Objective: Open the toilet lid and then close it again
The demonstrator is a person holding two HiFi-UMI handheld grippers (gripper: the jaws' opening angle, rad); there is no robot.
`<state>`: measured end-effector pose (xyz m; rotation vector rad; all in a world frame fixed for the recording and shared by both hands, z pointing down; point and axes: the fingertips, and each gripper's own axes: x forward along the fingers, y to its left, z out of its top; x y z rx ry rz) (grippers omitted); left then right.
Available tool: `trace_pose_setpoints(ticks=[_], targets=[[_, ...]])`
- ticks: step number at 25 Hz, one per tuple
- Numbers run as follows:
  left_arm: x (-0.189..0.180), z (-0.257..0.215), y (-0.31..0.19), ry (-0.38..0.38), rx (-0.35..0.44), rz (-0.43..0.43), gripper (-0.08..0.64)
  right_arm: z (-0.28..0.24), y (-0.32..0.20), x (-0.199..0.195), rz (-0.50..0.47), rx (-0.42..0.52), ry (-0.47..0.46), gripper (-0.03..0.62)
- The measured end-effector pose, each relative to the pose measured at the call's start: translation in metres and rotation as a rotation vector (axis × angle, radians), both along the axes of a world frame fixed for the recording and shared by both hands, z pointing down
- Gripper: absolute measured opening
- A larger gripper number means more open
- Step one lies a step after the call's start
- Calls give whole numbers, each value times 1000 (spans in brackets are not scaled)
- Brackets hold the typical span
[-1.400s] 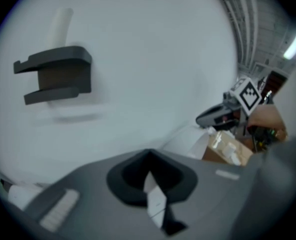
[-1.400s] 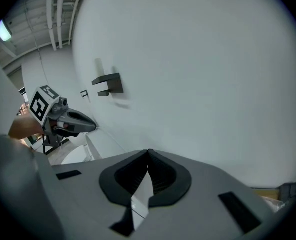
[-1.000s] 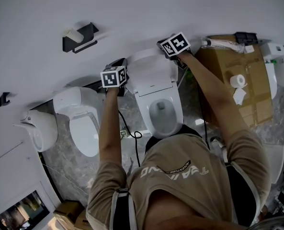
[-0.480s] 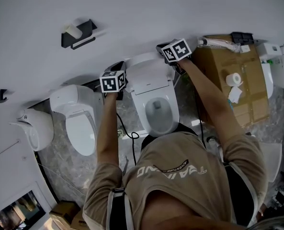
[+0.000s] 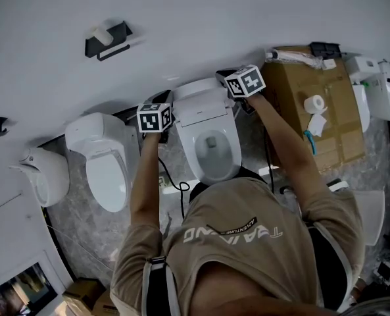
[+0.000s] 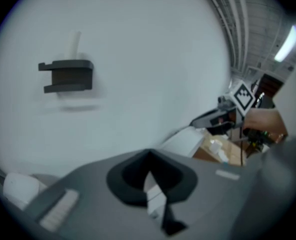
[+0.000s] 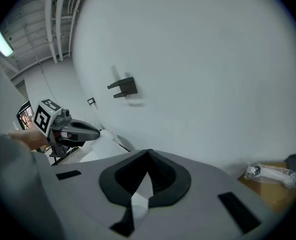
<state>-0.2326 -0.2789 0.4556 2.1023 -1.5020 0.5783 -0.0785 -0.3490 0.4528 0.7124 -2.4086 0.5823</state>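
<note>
Toilet lid (image 5: 203,105) white and upright

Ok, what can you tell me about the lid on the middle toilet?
The toilet lid is white, smooth and looks like plastic. It stands raised and leans back, so the bowl below it is uncovered. The left gripper and the right gripper sit at its two top corners. A white sliver shows between each one's nearly closed jaws, so both seem to pinch it.

Wall (image 5: 181,25) just behind raised lid (image 5: 204,105)
</note>
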Motion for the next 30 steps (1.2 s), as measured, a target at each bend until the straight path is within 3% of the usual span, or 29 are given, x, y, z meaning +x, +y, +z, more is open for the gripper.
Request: trace_pose_setpoints(ticks=[16, 30], targets=[[23, 8, 67, 28, -7, 18, 5, 9, 71, 21, -65, -8, 68, 12], [53, 31, 146, 48, -52, 86, 5, 34, 153, 52, -22, -56, 100, 12]])
